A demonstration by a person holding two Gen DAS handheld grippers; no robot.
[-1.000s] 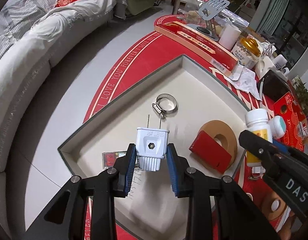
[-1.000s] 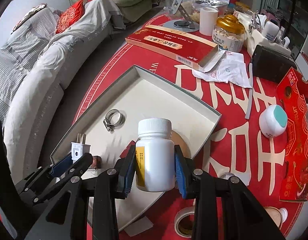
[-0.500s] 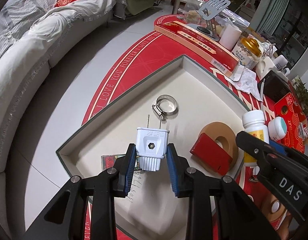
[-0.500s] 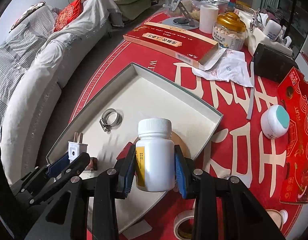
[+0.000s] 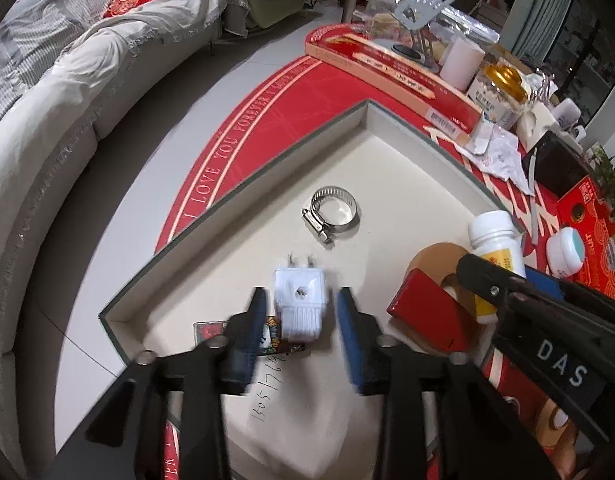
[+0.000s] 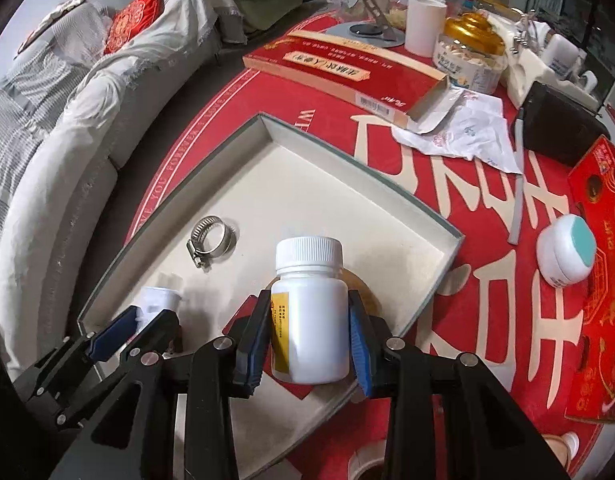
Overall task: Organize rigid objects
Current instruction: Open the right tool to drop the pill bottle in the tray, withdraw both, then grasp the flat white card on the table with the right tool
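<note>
Left wrist view: my left gripper (image 5: 301,334) opening, pads clear of white plug (image 5: 300,302); plug sits between them on tray (image 5: 391,160) floor; hose clamp (image 5: 332,212) beyond, bare floor up to far corner; red box (image 5: 427,320) near right wall.

Right wrist view: my right gripper (image 6: 307,336) pinching white bottle (image 6: 309,314) upright over tray's near right part; wide bare floor ahead; jar (image 6: 565,250) outside tray's right rim.

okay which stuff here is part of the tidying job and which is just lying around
Job: white plug adapter, left gripper opening around it; white pill bottle in right gripper; tray; hose clamp.
Lying about: gold-lidded jar, crumpled tissue.
</note>
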